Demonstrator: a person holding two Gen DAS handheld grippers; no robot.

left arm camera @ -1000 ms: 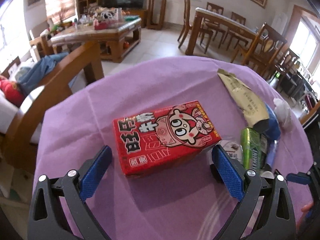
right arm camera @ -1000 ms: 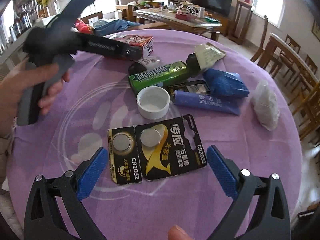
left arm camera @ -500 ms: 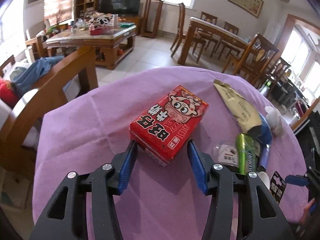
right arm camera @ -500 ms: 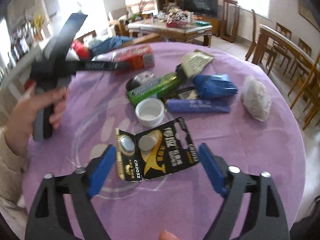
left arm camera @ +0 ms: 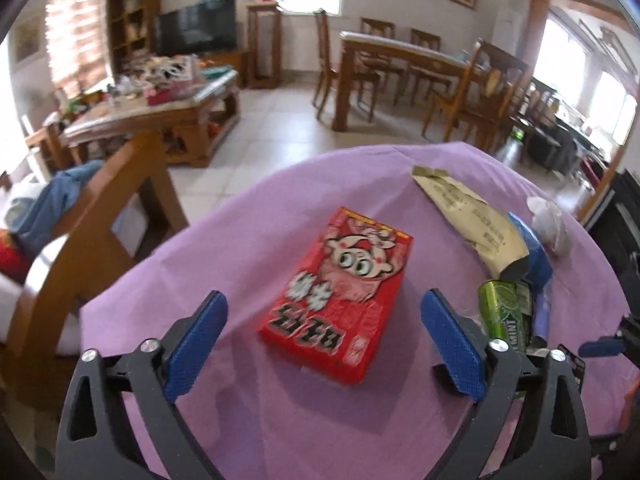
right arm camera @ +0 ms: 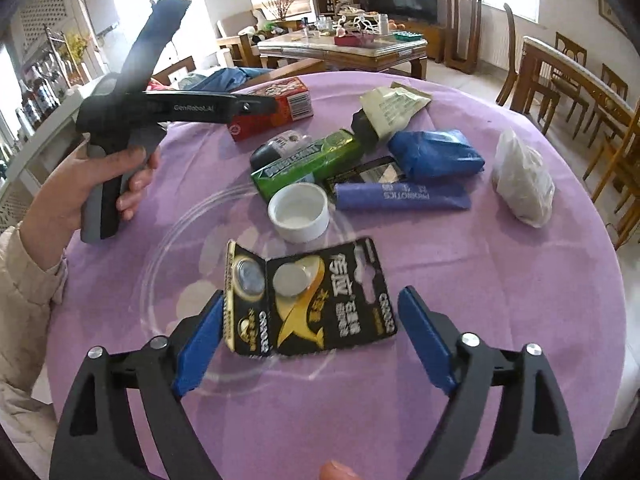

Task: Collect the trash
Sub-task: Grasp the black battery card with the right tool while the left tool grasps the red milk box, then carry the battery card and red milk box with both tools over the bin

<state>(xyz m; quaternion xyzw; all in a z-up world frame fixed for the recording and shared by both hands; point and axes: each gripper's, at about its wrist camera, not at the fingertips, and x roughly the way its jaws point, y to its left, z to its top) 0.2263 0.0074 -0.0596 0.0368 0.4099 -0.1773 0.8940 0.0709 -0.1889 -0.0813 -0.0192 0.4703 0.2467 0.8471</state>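
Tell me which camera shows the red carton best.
The left wrist view: the red carton lies whole, printed face up, between open blue fingers. The right wrist view shows only its end, far back, partly behind the left gripper.

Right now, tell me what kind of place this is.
Most likely a home's living and dining room: a television on the far wall, a cluttered coffee table, and a wooden dining table with chairs around it.
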